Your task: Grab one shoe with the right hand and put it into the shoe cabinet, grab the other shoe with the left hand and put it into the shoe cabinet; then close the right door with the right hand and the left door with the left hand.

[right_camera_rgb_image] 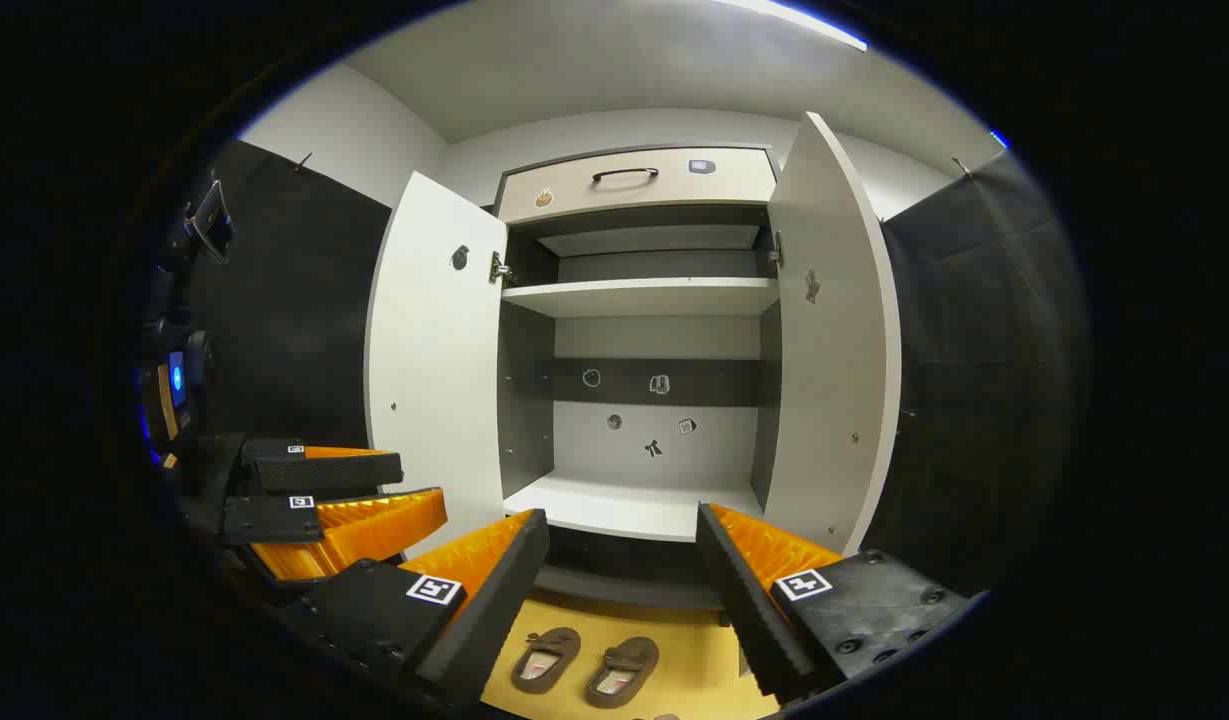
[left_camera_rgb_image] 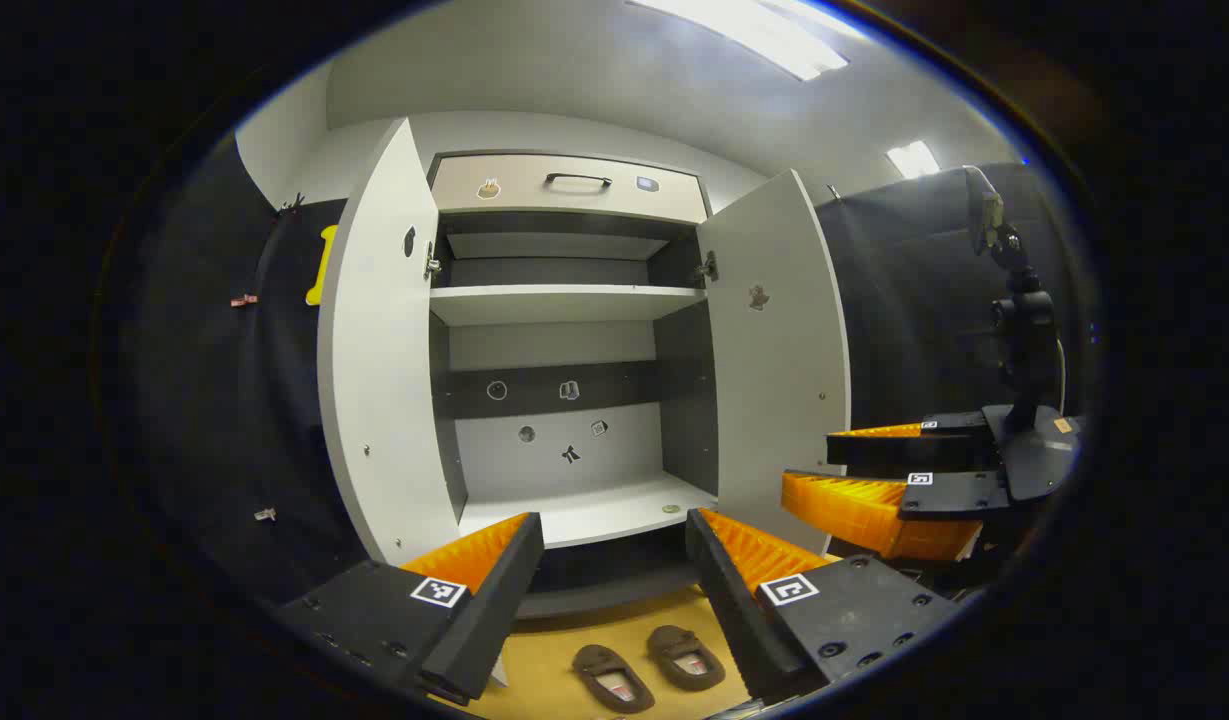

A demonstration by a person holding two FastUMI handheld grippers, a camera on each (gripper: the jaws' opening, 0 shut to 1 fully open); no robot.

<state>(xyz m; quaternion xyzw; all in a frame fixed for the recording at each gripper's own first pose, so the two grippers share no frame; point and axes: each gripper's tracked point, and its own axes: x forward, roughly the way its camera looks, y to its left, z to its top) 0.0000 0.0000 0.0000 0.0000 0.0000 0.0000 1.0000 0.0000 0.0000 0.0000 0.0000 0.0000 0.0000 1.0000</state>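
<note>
Two brown shoes lie side by side on the yellow floor before the cabinet, one left of the other; the right gripper view shows the same pair. The shoe cabinet stands with its left door and right door swung open, and its shelves are bare. My left gripper is open above the shoes with nothing between its fingers. The right gripper is open too, and it appears at the right of the left gripper view.
A closed drawer with a dark handle tops the cabinet. Small stickers dot the cabinet's back wall. Black cloth walls flank the cabinet on both sides. A dark camera mount rises at the right.
</note>
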